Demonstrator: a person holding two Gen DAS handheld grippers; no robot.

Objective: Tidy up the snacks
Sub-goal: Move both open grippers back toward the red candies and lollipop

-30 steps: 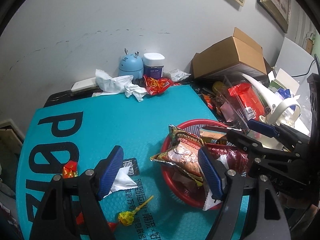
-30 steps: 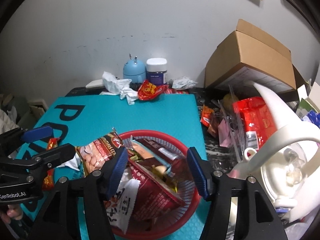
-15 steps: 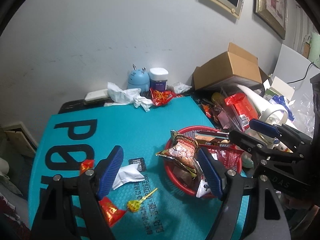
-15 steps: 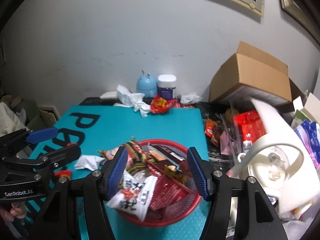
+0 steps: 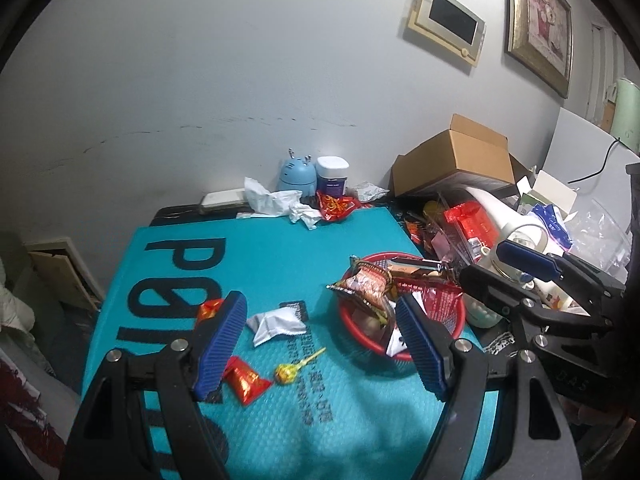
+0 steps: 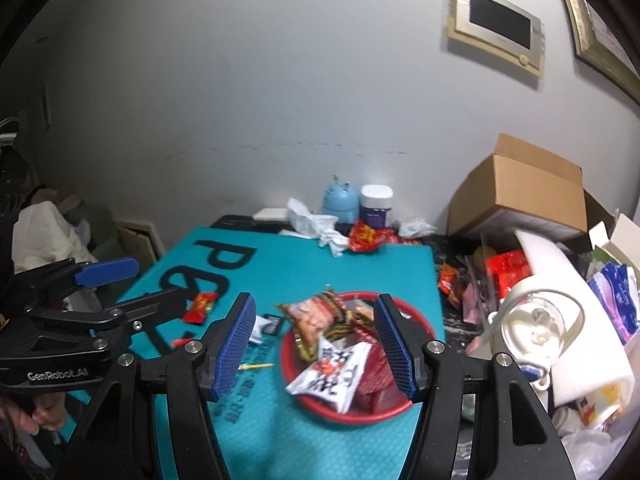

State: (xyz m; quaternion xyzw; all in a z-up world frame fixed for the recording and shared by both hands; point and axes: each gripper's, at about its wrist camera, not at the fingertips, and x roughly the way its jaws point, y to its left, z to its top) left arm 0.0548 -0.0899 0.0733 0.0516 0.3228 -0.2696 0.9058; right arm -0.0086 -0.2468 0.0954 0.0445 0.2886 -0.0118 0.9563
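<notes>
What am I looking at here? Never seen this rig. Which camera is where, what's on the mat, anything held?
There is no robot arm. A person holds a handheld two-finger gripper in each hand, and each carries a fisheye camera looking forward along its blue-padded fingers.

The left wrist view shows the left gripper in front, with the right gripper at the side. The right wrist view shows the right one close up and the other at its left edge.

On the teal mat sits a red basket piled with snack packets. Loose on the mat beside it lie a white packet, a yellow lollipop and two small red candies. Clutter, including a cardboard box, lines the far and right sides.

Both sets of jaws stand open above the mat and hold nothing.
</notes>
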